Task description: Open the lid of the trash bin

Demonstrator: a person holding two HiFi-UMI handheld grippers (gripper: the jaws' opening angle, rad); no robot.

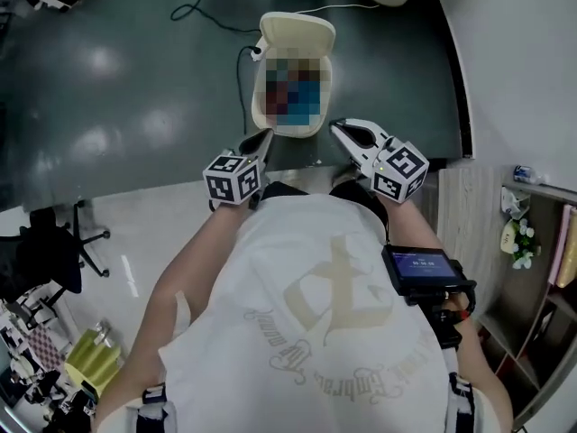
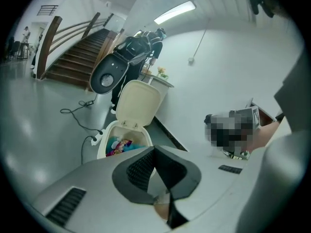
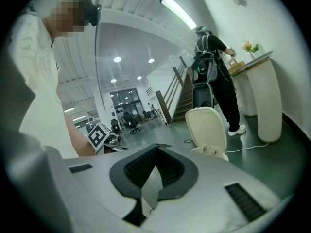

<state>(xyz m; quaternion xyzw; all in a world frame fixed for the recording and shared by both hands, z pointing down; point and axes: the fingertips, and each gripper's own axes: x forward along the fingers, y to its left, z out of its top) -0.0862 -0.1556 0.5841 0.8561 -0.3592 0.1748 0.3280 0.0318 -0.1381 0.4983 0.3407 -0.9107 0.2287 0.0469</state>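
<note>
Head view looks down past my white shirt at the dark floor (image 1: 117, 88). The trash bin (image 1: 256, 111) stands on that floor at 12 o'clock from me. Its lid (image 1: 297, 32) is already open and stands up at the bin's 12 o'clock side. A black cable (image 1: 207, 12) lies on the floor at about 10 o'clock from the bin.

My left gripper (image 1: 261, 140) is at the bin's 7 o'clock, with its tip just beside the rim. I cannot tell if it touches. My right gripper (image 1: 345, 130) is at the bin's 5 o'clock, near the rim but apart from it. Each one has a cube with black and white squares, the left cube (image 1: 233, 180) and the right cube (image 1: 401, 170).

Left gripper view shows my left jaws pressed together at the tips, with nothing between them. Past them, at 11 o'clock, I see the cream bin, and some bright rubbish (image 2: 119, 145) lies inside. Stairs (image 2: 73, 62) go up at 10 o'clock.

Right gripper view shows my right jaws together too, and they hold nothing. The raised lid shows at 2 o'clock from them. A person in black clothes (image 3: 218, 76) stands behind it at a tall white stand.
</note>
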